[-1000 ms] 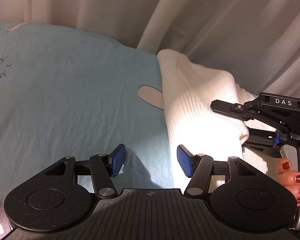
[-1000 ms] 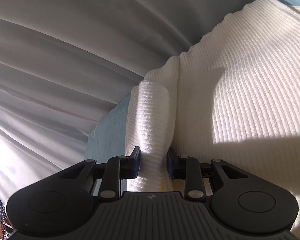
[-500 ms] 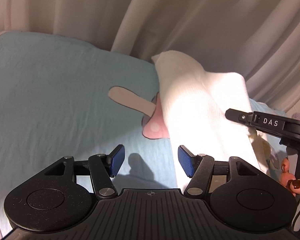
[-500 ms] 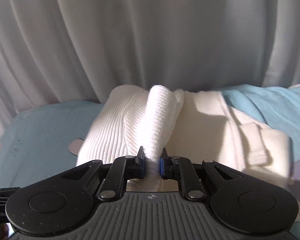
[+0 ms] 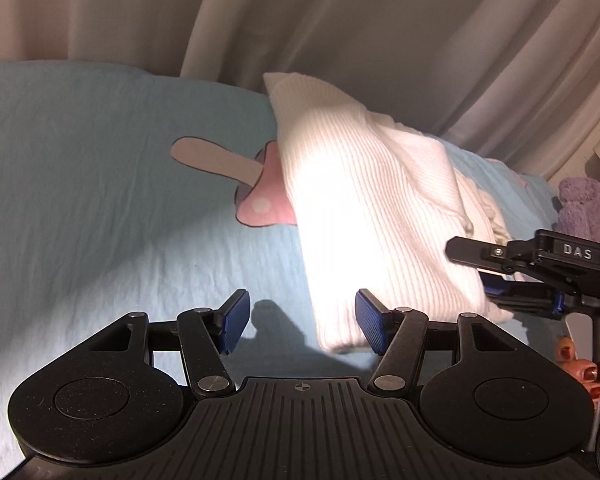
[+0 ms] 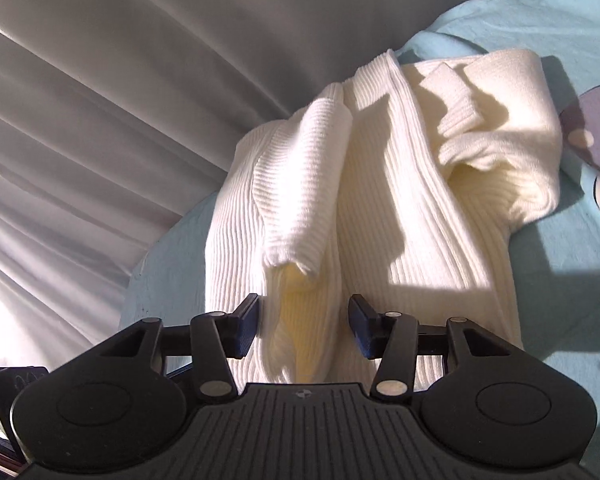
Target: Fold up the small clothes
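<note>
**Sleeve let go onto the sweater body; both tools empty**

Curtain [image 5: 380, 40] — pale pleated drape closing off the far side of the bed. Backdrop only.

Bed sheet [image 5: 100, 160] — light blue, printed with a pink mushroom [image 5: 260, 200]. It serves as the folding surface; a purple plush toy [image 5: 588, 196] sits at its far right edge, clear of the work.

White ribbed sweater [image 5: 360, 208] — lies on the sheet, partly covering the mushroom print. Already narrowed into a long bundle. In the left wrist view its long axis runs from the near end by the tools up and away toward the curtain. A folded-over sleeve [image 6: 304, 184] rests lengthwise on the body, cuff end pointing back at the right tool. Probably laid there to bring the sleeve inside the outline before a crosswise fold.

Right hand-held gripper [image 6: 303, 326] — jaws have just been opening. The pads now stand apart with ribbed knit lying between them, unpressed; reads as a release.

Left hand-held gripper [image 5: 298, 322] — jaws apart, nothing between them. It hovers over bare sheet just beside the sweater's near corner, likely waiting to take that end.
</note>
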The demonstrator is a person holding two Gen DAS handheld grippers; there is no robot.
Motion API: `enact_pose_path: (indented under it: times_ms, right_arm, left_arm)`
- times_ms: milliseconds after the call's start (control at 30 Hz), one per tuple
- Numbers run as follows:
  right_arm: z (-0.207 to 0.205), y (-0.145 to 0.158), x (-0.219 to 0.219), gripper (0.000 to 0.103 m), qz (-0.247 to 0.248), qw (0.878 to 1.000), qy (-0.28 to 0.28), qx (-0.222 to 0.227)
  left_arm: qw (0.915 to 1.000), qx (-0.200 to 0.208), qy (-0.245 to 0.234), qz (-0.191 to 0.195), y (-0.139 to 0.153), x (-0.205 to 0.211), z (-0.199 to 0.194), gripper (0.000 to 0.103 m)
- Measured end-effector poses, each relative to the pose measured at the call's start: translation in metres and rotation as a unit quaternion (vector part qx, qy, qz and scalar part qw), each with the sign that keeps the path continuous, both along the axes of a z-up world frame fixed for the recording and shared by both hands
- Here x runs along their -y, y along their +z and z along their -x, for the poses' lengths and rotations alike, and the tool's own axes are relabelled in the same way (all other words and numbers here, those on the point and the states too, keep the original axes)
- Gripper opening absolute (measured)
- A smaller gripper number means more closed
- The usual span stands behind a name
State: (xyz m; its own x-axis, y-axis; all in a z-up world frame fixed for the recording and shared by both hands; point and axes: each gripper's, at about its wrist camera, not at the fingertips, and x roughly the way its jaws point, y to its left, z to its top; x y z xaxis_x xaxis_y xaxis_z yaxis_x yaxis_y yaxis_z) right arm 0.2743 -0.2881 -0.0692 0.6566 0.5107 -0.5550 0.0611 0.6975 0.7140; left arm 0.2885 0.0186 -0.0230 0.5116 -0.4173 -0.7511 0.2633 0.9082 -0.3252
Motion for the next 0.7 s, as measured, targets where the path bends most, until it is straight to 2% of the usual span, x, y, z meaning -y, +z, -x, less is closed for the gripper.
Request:
enact_pose_path:
  times_ms: [33,100,133,200,267,333,367,400,467,567,700]
  right_arm:
    - [0.000,0.001,-0.003,0.046,0.002,1.000,0.004,0.004]
    - [-0.004,0.004,-0.012,0.024,0.014,1.000,0.012,0.014]
    - [-0.003,0.006,-0.017,0.009,0.022,0.999,0.011,0.020]
    - [0.002,0.010,-0.013,0.009,0.025,0.999,-0.005,0.036]
    - [0.003,0.013,-0.010,0.008,0.059,0.998,-0.015,0.033]
    - [0.006,0.012,-0.006,0.010,0.084,0.996,-0.011,0.018]
    - [0.006,0.009,-0.002,0.014,0.074,0.997,-0.005,0.009]
    - [0.004,0.007,0.005,0.017,0.051,0.999,-0.004,0.002]
    - [0.005,0.007,0.020,0.034,-0.004,1.000,-0.019,-0.002]
    - [-0.001,0.007,0.036,0.047,-0.048,0.998,-0.046,0.009]
    - [-0.028,-0.002,0.043,0.047,-0.074,0.996,-0.053,-0.007]
  left_arm:
    - [1.0000,0.000,-0.009,0.001,0.000,0.002,0.004,0.065]
    - [0.9995,-0.003,-0.030,0.002,-0.002,0.007,0.009,0.067]
    - [0.9992,-0.006,-0.039,-0.002,-0.004,0.012,0.010,0.067]
    - [0.9987,-0.010,-0.048,-0.016,-0.008,0.021,0.011,0.067]
    - [0.9987,-0.005,-0.043,-0.027,-0.009,0.026,0.012,0.067]
    - [0.9991,-0.005,-0.026,-0.032,-0.011,0.024,0.011,0.067]
    - [0.9993,-0.007,-0.021,-0.030,-0.010,0.021,0.009,0.067]
    - [0.9994,-0.013,-0.020,-0.025,-0.009,0.016,0.007,0.067]
    - [0.9992,-0.022,-0.033,-0.003,-0.006,0.007,0.004,0.067]
    - [0.9988,-0.023,-0.038,0.019,0.003,-0.011,0.001,0.067]
    - [1.0000,-0.001,-0.005,0.004,0.013,-0.022,-0.009,0.068]
